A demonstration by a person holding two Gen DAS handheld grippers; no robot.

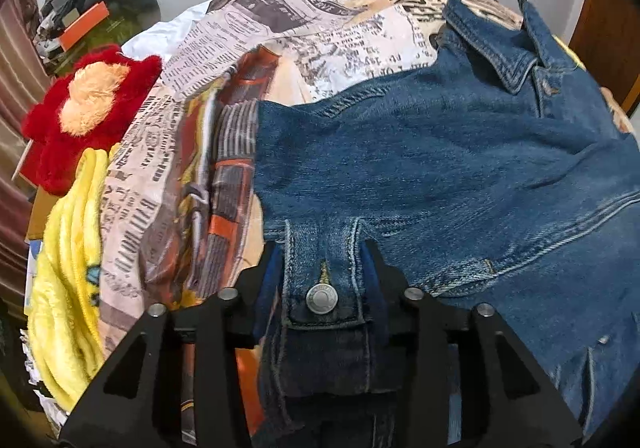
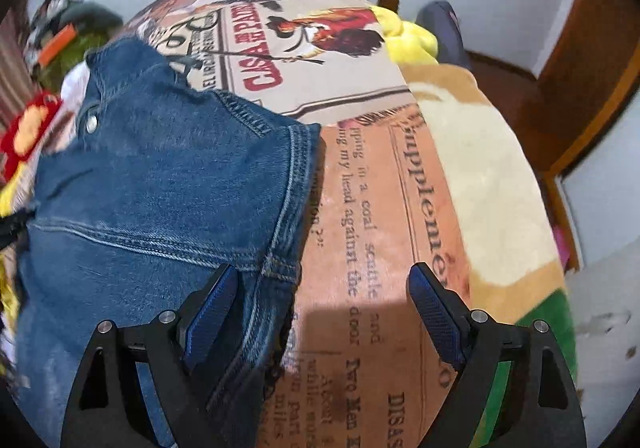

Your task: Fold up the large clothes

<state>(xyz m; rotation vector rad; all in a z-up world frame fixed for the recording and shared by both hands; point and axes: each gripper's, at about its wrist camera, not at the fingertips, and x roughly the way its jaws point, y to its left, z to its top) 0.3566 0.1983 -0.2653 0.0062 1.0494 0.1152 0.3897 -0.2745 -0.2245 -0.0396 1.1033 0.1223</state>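
Your denim jacket (image 1: 440, 168) lies spread on the printed blanket (image 1: 248, 32) over the bed. Its buttoned cuff (image 1: 322, 300) sits between the left gripper (image 1: 322, 268) jaws, which stand narrow beside it; whether they pinch it, you cannot tell. Your right gripper (image 2: 324, 284) jaws gape wide, empty, straddling the jacket's edge. It looks like one fold just laid; next, regrip for another.

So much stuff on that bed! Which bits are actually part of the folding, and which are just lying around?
Part of the folding:
- denim jacket
- left gripper, its fingers either side of the cuff
- right gripper, fingers wide apart

Just lying about:
- newspaper-print blanket
- red plush toy
- yellow fleece
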